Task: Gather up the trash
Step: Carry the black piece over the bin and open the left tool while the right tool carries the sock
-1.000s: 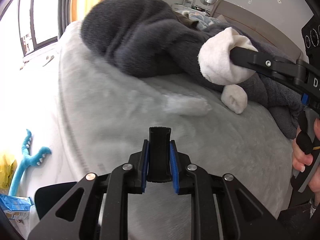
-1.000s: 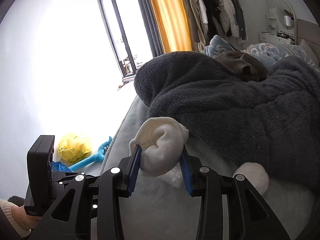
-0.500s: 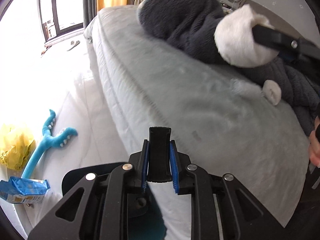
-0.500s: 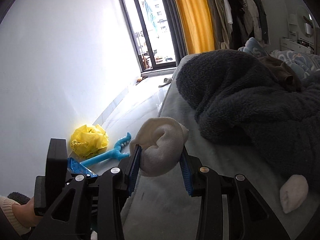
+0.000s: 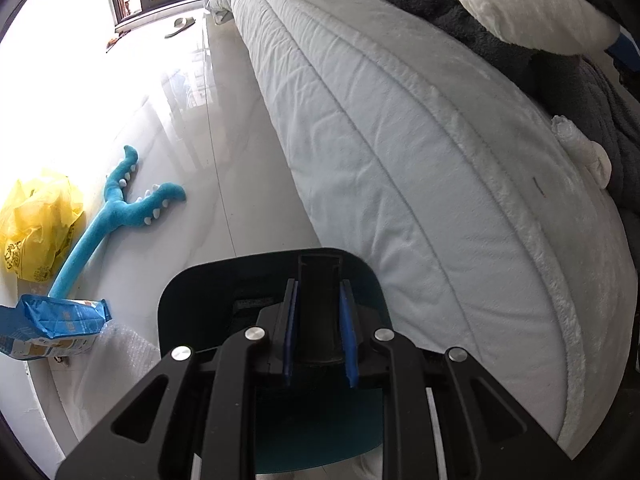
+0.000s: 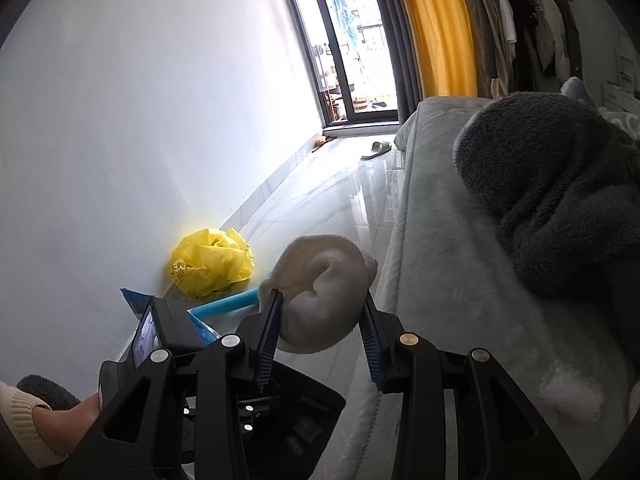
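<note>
My left gripper (image 5: 319, 308) is shut on the upright black handle (image 5: 319, 280) of a dark teal dustpan (image 5: 264, 280), held low over the floor beside the bed. My right gripper (image 6: 320, 320) is shut on a white fluffy wad (image 6: 324, 284); the wad also shows at the top right of the left wrist view (image 5: 528, 4). A second small white wad (image 5: 584, 152) lies on the bed next to the dark blanket and shows in the right wrist view (image 6: 572, 392). In the right wrist view the dustpan (image 6: 304, 412) sits below the held wad.
A yellow plastic bag (image 5: 34, 220), a blue plush toy (image 5: 116, 216), a blue snack packet (image 5: 52, 328) and bubble wrap (image 5: 120, 364) lie on the glossy floor by the wall. The bed (image 5: 420, 160) with a dark grey blanket (image 6: 560, 208) fills the right. A slipper (image 6: 378, 148) lies near the balcony door.
Both grippers have swung down and away from the bed top toward the floor. The dustpan has come into full view under the left gripper. The right gripper still holds the white wad.
</note>
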A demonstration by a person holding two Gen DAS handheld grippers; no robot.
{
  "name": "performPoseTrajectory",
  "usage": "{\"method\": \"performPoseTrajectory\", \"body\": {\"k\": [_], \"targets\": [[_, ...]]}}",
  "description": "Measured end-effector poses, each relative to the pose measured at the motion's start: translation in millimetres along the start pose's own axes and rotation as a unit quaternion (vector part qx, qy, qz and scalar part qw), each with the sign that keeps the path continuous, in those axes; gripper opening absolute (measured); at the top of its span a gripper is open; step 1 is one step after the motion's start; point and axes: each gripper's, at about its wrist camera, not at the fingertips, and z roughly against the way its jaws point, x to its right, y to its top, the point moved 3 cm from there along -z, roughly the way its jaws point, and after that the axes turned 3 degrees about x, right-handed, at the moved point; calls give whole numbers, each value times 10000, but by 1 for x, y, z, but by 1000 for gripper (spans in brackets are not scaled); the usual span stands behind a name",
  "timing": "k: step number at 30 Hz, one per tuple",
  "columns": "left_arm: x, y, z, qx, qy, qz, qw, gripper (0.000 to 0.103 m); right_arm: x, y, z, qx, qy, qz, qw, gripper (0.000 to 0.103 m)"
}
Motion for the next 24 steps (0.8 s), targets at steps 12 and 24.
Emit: {"method": "performPoseTrajectory", "body": {"k": [12, 24], "targets": [[-62, -38, -20, -818, -56, 524, 9953, 23, -43, -11, -45, -435, 256, 212, 9985, 39], [-91, -40, 11, -436, -8, 603, 9972, 57, -61, -43, -93, -1117, 285, 317, 9928, 39]]}}
